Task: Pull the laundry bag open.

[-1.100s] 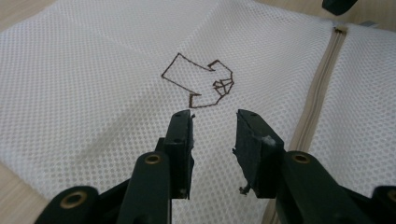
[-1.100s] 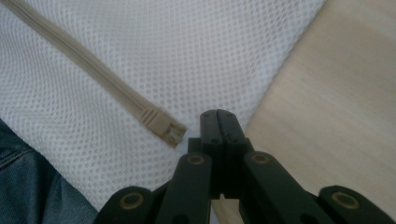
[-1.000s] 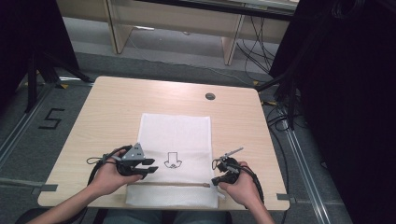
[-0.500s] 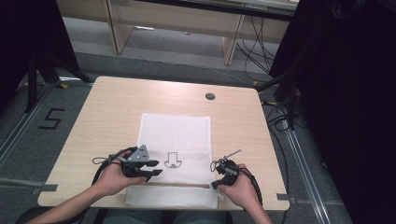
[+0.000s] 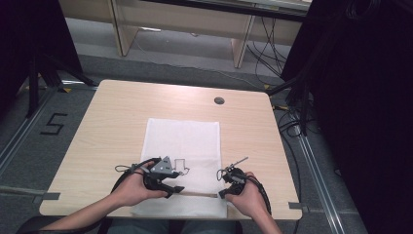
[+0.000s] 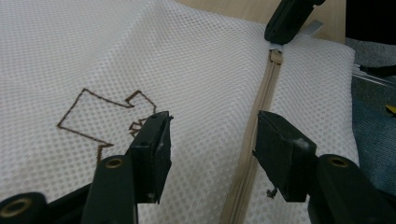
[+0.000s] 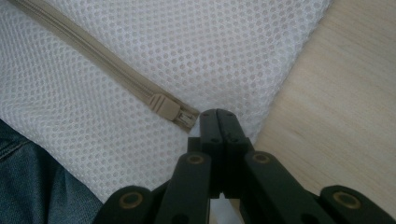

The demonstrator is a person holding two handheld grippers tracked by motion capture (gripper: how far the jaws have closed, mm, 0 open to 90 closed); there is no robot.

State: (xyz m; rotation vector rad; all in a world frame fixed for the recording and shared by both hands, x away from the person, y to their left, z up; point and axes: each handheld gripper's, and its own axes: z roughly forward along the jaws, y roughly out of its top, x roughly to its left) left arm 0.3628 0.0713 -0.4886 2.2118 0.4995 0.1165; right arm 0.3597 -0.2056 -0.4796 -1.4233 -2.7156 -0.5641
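Zipper [image 6: 261, 116] on mesh bag [image 5: 182, 146] looks fully closed. Right gripper [image 7: 218, 116] pinches the pull at zipper's end; left gripper [image 6: 210, 140], jaws just opened, straddles zipper empty. Only letting go is left.

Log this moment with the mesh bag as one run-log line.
item: white mesh zippered laundry bag flat on wooden table | left gripper: just opened, straddling beige zipper | right gripper: shut at zipper's end

Loads of bare table [image 5: 122, 122] left, right and beyond the mesh bag [image 5: 182, 141], nothing parked there. The near edge is cramped: both hands sit on the bag's zipper [image 6: 261, 107] end.
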